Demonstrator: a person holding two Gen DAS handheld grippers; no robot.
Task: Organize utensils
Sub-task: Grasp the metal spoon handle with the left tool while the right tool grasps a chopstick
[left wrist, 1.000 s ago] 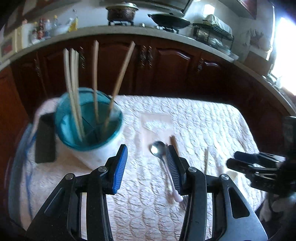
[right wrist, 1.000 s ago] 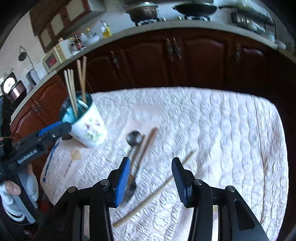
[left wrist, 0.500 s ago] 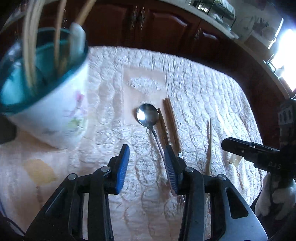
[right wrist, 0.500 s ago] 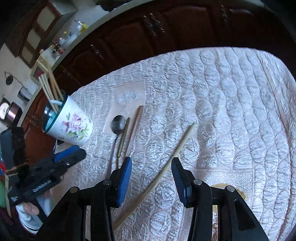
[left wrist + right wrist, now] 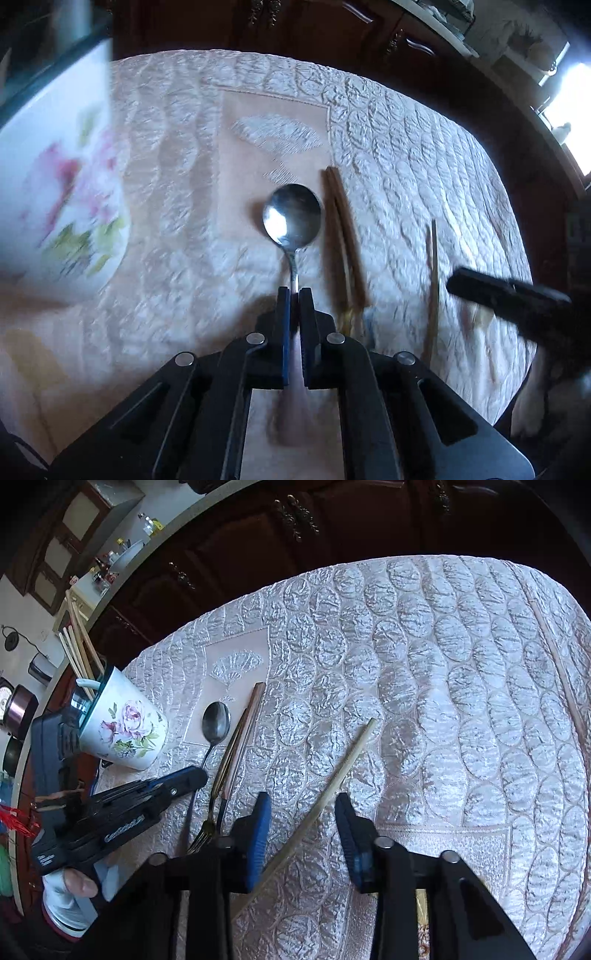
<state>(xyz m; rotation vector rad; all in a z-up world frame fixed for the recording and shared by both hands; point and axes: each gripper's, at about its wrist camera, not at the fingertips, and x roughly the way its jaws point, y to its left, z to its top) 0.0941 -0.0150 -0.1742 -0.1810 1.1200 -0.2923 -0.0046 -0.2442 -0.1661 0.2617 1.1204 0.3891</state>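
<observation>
- The spoon (image 5: 292,218) is pinched at its handle by the left gripper (image 5: 294,295), presumably for the cup (image 5: 122,731).
- The right gripper (image 5: 303,812) is held spread over a chopstick (image 5: 332,775), ready to close.

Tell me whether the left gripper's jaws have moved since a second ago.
Yes. The left gripper has dropped toward the tablecloth, its jaws closed onto the spoon handle.
</observation>
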